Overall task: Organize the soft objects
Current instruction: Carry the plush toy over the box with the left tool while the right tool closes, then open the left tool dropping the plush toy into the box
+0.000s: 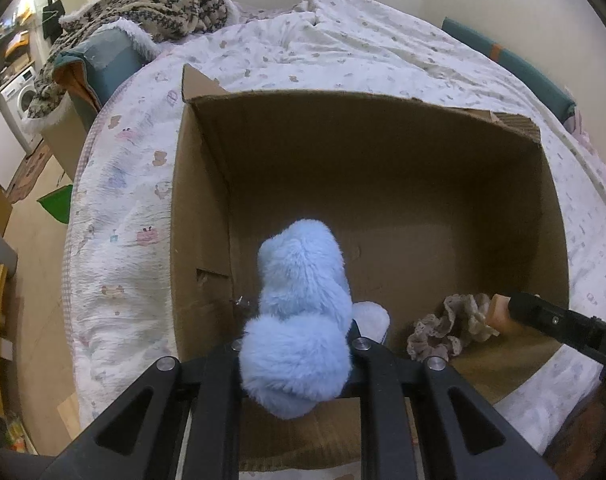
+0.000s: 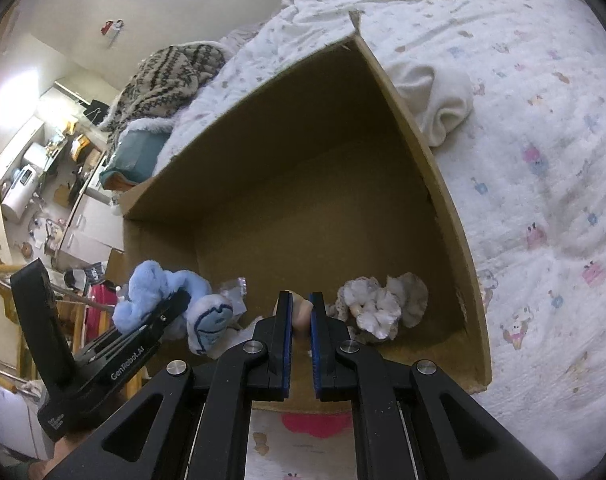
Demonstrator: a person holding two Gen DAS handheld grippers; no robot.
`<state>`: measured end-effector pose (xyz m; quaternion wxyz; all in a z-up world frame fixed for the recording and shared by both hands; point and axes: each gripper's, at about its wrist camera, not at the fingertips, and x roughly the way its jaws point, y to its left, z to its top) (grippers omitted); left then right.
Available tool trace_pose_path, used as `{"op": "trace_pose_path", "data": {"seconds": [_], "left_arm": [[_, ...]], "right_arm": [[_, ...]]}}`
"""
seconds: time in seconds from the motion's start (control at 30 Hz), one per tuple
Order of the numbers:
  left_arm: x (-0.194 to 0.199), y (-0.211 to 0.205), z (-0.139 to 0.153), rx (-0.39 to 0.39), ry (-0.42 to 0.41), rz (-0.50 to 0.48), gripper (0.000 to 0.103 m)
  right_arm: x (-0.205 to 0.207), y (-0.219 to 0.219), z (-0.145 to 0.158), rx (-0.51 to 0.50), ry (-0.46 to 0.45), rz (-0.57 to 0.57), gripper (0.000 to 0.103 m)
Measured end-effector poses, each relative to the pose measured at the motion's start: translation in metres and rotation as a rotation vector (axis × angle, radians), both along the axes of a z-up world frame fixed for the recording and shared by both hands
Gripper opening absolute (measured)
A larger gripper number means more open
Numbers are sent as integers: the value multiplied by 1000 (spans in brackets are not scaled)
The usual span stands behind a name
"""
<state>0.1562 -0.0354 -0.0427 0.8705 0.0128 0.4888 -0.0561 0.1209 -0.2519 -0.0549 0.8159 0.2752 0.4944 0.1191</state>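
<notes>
"GenRobot.AI" runs in white along the black body of the left gripper [image 2: 174, 309]. Small white lettering lower on its handle is too tiny to read.

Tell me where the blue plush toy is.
The blue plush toy is clamped in the left gripper, hanging over the cardboard box's near-left corner.

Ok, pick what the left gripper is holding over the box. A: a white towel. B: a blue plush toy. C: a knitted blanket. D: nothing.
B: the left gripper is clamped on the fluffy blue plush toy, hanging inside the cardboard box.
</notes>
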Motion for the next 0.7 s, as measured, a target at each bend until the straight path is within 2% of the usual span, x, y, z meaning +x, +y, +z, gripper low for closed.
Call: {"op": "trace_pose_path", "data": {"seconds": [0.3,0.57,0.7], "left_arm": [[-5,-3,-2,-8,-18,-5,17],[-8,-2,-1,-2,-4,-3,23],[-11,-3,1,5,-16,-3,34]], "right_arm": [[6,5,-5,-35,24,7,10],[7,11,-4,-63,12,28,10],[7,12,-2,-71,4,32,12]]}}
